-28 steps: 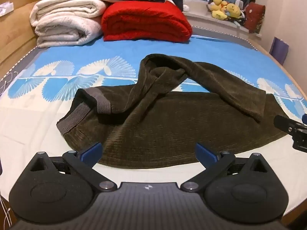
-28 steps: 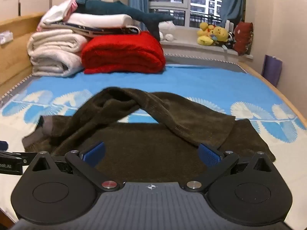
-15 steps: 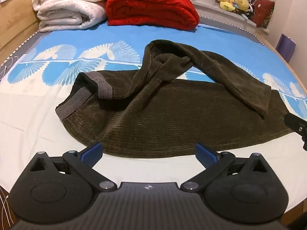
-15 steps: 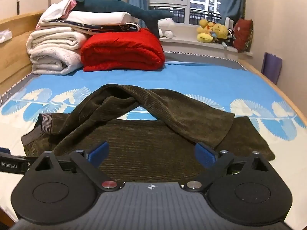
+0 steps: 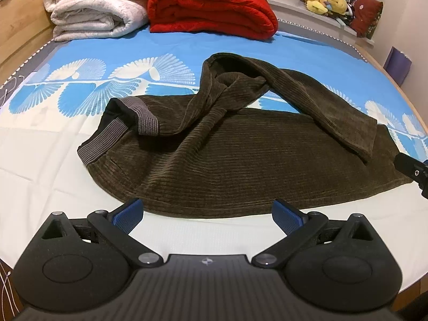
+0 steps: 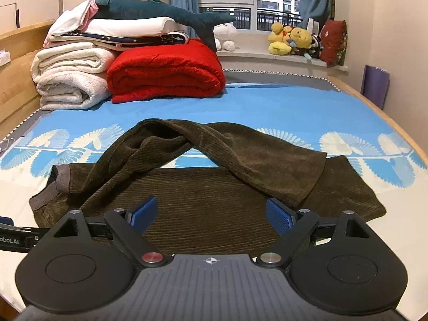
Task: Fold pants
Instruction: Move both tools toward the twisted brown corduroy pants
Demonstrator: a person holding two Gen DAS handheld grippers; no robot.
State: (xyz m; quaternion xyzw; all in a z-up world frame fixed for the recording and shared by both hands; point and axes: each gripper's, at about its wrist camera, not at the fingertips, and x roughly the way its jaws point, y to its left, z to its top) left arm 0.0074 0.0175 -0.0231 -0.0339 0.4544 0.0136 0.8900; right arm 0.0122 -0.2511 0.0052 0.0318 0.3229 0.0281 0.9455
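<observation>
Corduroy pants [image 5: 240, 160], underlayer partly covered

Indoor artificial light, warm, even, adequately bright in both views. Window [image 6: 240, 0] noted dark; no daylight contributed. Soft shadows cast under folds of pants [image 5: 227, 147]; dark cord fabric underexposed, detail partly lost. No glare observed. Strong fisheye bowing at edges, corners vignetted black. Focus acceptable centre; bed [image 5: 40, 160] slightly soft twd margins.
</observation>
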